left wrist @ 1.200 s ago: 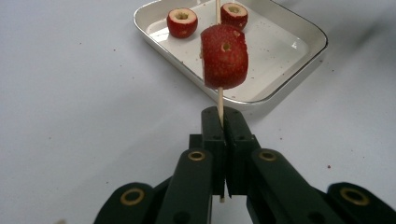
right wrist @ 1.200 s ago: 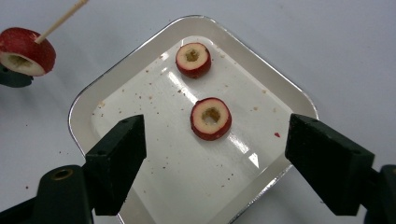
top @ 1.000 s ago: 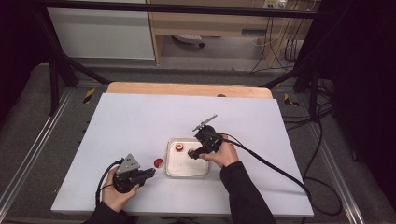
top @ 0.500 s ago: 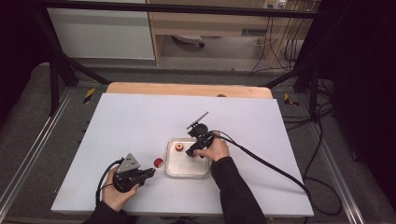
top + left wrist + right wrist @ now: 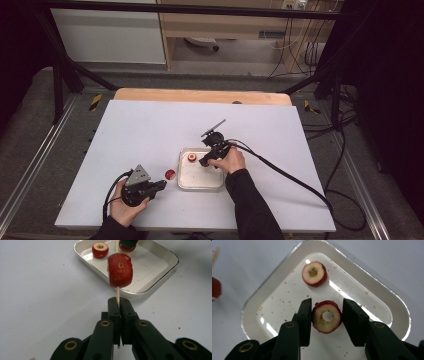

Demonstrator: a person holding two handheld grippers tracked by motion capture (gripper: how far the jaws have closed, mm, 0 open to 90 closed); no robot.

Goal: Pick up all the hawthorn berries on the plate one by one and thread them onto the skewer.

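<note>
Two grippers: the left gripper (image 5: 159, 186) is at the near left of the white table (image 5: 130, 130); the right gripper (image 5: 204, 162) is over the metal tray (image 5: 184, 184) near the table's middle.
Left gripper state: jaws pressed fully together on a thin wooden skewer (image 5: 117, 292), seen in the left gripper view; the skewer runs on toward the tray.
Fruit on skewer: one red cored fruit piece (image 5: 120, 270) is threaded on the skewer, beyond the jaw tips and just on the near side of the tray rim, above the table.
Right gripper state: jaws have just been closing and stand partly open, with a cored fruit ring (image 5: 327, 316) between them; the left pad looks in contact with the ring, at the right pad a small gap is visible.
Other fruit: a second cored piece (image 5: 314, 273) lies in the far part of the tray, apart from the ring.
Tray edges: raised rim with rounded corners; crumbs on its floor.
Open room: wide bare table to the far side, left and right of the tray; a narrower strip at the near edge between the two forearms.
Table edges: a wooden strip (image 5: 200, 95) runs along the far edge.
</note>
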